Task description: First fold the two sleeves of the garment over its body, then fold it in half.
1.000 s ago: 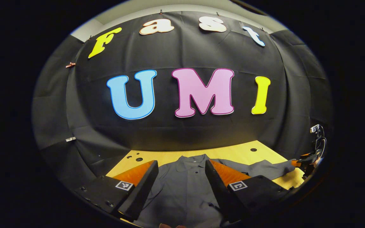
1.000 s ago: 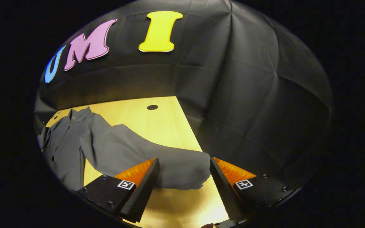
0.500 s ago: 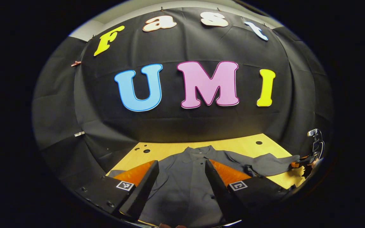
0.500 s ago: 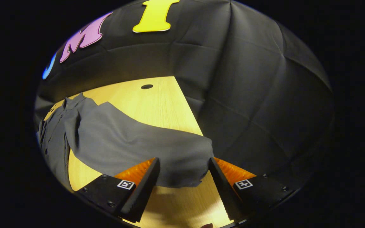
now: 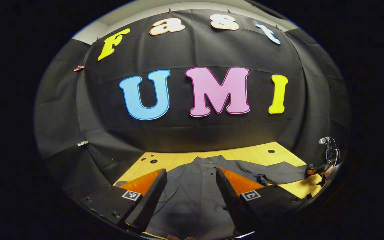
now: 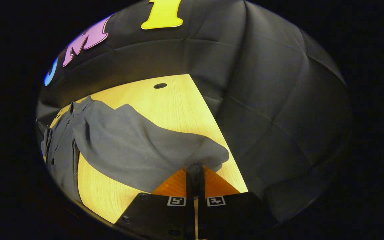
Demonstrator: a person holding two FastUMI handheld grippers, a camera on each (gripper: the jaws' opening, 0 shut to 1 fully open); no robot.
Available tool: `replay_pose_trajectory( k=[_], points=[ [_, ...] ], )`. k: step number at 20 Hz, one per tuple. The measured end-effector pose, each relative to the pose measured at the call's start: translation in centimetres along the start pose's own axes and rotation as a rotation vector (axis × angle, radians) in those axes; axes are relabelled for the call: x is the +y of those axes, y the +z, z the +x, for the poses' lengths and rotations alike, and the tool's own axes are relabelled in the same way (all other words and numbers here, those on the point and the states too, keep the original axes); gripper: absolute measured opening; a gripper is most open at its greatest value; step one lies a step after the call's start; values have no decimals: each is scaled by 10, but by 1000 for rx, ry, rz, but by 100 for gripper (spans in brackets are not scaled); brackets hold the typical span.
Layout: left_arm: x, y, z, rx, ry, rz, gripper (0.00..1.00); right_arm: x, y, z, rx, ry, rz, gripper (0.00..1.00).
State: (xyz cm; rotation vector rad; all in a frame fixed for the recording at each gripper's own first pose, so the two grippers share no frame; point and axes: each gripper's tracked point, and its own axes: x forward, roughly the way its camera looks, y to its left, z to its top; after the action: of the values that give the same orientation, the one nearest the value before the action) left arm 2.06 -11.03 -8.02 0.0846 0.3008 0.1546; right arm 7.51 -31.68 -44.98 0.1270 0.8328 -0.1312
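The grey collared shirt lies flat on the wooden table, collar toward the far wall, body running near to far. In the left gripper view, the left gripper hangs over the near middle of the shirt body with its jaws spread wide and nothing between them. The right sleeve stretches out from the shoulder toward the right edge of the table; its long axis runs left to right, roughly square to the button line of the body. In the right gripper view, the right gripper has its two fingers brought together on the cuff end of that sleeve, with a narrow strip of cloth pinched between them; the sleeve billows slightly between cuff and shoulder, so it appears partly raised off the table rather than lying flat. The same gripper appears small at the far right edge of the left gripper view, at the sleeve tip. The governing relation is as follows: the shirt body lies to the left of the right gripper, along the line of the sleeve. The sleeve fold is therefore judged to call for carrying the cuff leftward over the body. The right gripper is the nearer one for this step. Neither sleeve is folded over the body as yet.
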Motion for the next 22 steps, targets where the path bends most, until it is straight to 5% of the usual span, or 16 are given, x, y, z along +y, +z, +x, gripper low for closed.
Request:
replay_pose_trajectory(
  k=[2,3,10,22],
  points=[
    [8,1,0,-7,-10,0,94,-3,14,-16,-56,-21,39,0],
    [13,-2,1,-9,-17,-2,94,-4,20,-27,-82,-30,52,8],
    [62,-7,9,-21,-71,-19,94,16,28,-111,-190,-110,-34,8],
    [166,-30,21,-35,-67,-84,94,125,29,-210,-267,-145,-10,8]
  ],
)
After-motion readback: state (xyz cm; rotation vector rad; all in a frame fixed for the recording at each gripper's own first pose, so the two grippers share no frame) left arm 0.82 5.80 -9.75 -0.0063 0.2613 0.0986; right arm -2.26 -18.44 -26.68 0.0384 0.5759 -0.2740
